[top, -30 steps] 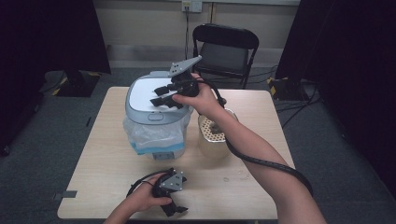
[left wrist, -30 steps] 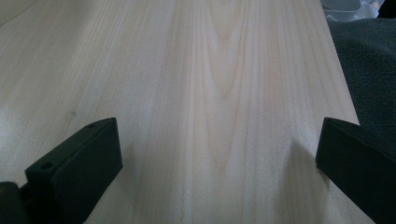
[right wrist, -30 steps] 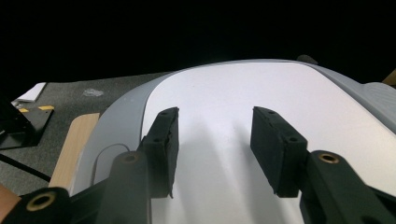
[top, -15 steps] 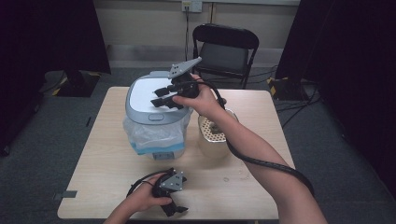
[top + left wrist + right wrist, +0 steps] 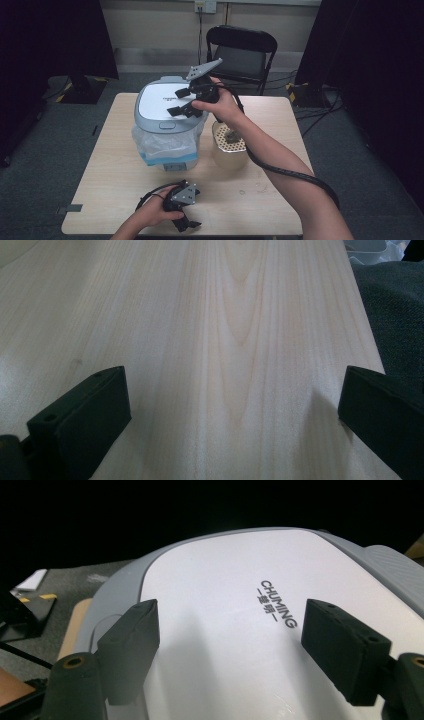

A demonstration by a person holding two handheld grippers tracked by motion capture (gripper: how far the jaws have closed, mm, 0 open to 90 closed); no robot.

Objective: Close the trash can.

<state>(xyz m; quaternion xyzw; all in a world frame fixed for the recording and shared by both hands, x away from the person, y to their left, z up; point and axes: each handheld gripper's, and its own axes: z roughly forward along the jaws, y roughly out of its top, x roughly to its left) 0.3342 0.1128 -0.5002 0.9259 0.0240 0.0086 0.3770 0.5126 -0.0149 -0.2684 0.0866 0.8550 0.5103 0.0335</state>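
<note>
The right claw (image 5: pixel 181 101) hangs just above the white lid (image 5: pixel 225 630) of the bin (image 5: pixel 165 125) at the table's (image 5: pixel 120 175) far left, jaws having just opened with nothing between them. To work that lid, it should probably come down squarely on the grey front latch (image 5: pixel 167 125). The left claw (image 5: pixel 186 220) rests wide open and empty at the near edge.

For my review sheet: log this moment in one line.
right tongs: open, just opened, over bin lid | left tongs: open, on table
</note>
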